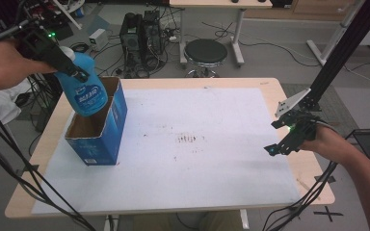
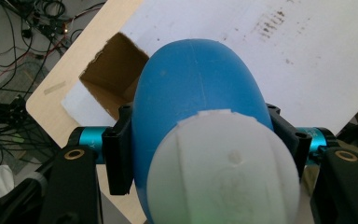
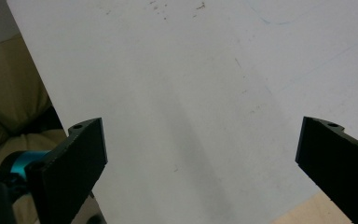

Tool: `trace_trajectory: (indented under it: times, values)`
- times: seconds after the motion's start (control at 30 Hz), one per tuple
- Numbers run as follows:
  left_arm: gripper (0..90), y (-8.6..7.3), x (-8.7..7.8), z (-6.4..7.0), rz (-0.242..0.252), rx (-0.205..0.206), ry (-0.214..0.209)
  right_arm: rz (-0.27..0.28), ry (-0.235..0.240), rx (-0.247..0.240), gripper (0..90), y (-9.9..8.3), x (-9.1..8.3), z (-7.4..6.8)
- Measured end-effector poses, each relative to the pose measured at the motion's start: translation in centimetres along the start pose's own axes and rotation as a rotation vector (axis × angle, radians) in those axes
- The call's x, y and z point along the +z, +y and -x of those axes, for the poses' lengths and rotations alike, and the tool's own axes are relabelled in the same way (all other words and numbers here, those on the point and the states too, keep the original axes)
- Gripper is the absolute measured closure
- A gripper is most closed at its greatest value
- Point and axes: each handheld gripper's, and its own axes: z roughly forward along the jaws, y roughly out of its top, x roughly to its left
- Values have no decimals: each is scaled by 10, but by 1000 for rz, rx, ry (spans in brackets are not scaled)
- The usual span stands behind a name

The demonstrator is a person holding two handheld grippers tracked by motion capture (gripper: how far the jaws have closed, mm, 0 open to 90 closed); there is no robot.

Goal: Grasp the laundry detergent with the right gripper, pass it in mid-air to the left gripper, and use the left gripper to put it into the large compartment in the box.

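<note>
Right gripper [image 1: 280,144] hangs idle with jaws spread wide and empty, well right of the box [image 1: 98,126]; left gripper [image 1: 62,60] is clamped on the blue bottle [image 1: 84,89], tilted, base just inside the box's open top; insertion appears begun, lowering and release judged outstanding.

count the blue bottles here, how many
1. The blue bottle is clamped by the left gripper and hangs tilted with its base over the open blue carton at the table's left side. The carton's inside is partly hidden, so another could lie in there.
</note>
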Motion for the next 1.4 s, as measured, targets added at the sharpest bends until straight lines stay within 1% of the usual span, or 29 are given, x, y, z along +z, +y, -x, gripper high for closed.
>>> trace_trajectory:
  times: [0.03, 0.07, 0.13, 0.17, 0.2, 0.27, 0.33, 0.37, 0.4, 0.47, 0.5, 0.53, 0.57, 0.6, 0.63, 0.67, 0.7, 0.77, 0.8, 0.83, 0.87, 0.93, 1.03, 1.2, 1.23, 1.3, 1.33, 1.37, 1.4]
  values:
    - [372, -3, 6, -2, -2, -3, 2, -4, -1, 10, 9, 1, 0, -1]
    - [372, -3, 6, -2, -2, -3, 2, -4, -1, 10, 9, 1, 0, -1]
    - [372, -9, 16, -5, 1, -14, -2, 13, -7, 3, 9, 1, -1, 0]
    - [372, -9, 16, -5, 1, -14, -2, 13, -7, 3, 9, 1, -1, 0]
    - [372, -11, 21, -5, -1, -19, 0, 10, -6, 14, 9, 1, -1, -1]
    - [372, -17, 34, -7, -8, -6, 7, 10, -6, 21, 9, 2, -2, -2]
    - [372, -21, 43, -8, -19, -7, -3, 12, -4, 20, 9, 2, -1, -2]
    - [372, -21, 43, -8, -19, -7, -3, 12, -4, 20, 9, 2, -1, -2]
    - [372, -26, 55, -7, 6, -27, -4, 11, -9, 25, 9, 3, -1, -3]
    - [372, -30, 66, -8, -18, -12, -12, 9, -3, 23, 9, 3, 0, -3]
    - [372, -30, 66, -8, -18, -12, -12, 22, -2, 16, 9, 3, 2, -2]
    - [372, -34, 80, -6, -11, -30, -18, 18, -2, 20, 9, 3, 2, -2]
    - [372, -34, 80, -6, -11, -30, -18, 18, -2, 20, 9, 3, 2, -2]
    - [372, -38, 93, -7, -31, -15, -24, 18, 0, 29, 9, 4, 4, -3]
    - [372, -40, 99, -9, -41, -9, -33, 19, 1, 34, 9, 4, 5, -3]
    - [372, -40, 99, -9, -41, -9, -33, 19, 1, 34, 9, 4, 5, -3]
    - [372, -43, 108, -13, -79, 29, -41, 17, 7, 45, 9, 3, 8, -3]
    - [372, -45, 114, -13, -81, 25, -47, 17, 7, 42, 9, 3, 10, -3]
    - [372, -47, 121, -12, -61, 2, -48, 7, 7, 49, 9, 3, 11, -3]
    - [372, -50, 132, -12, -68, -1, -56, 6, 8, 47, 9, 2, 12, -2]
    - [372, -50, 132, -12, -68, -1, -56, 3, 4, 54, 9, 3, 13, -3]
    - [372, -54, 147, -10, -74, 27, -51, 9, 4, 53, 9, 3, 14, -2]
    - [371, -56, 155, -10, -72, 22, -52, -6, 4, 68, 9, 3, 15, -2]
    - [371, -59, 171, -8, -92, 22, -72, -9, 7, 55, 9, 5, 19, -2]
    - [371, -58, 172, -13, -163, 105, -73, -12, 6, 55, 9, 5, 20, -2]
    - [372, -59, 175, -13, -169, 102, -75, -15, 10, 55, 9, 5, 21, -3]
    - [371, -59, 176, -14, -188, 126, -71, -7, 20, 51, 9, 4, 24, -3]
    - [371, -59, 178, -14, -192, 125, -74, -16, 20, 61, 9, 4, 25, -3]
    - [371, -60, 180, -14, -175, 118, -72, -16, 20, 61, 9, 4, 25, -3]
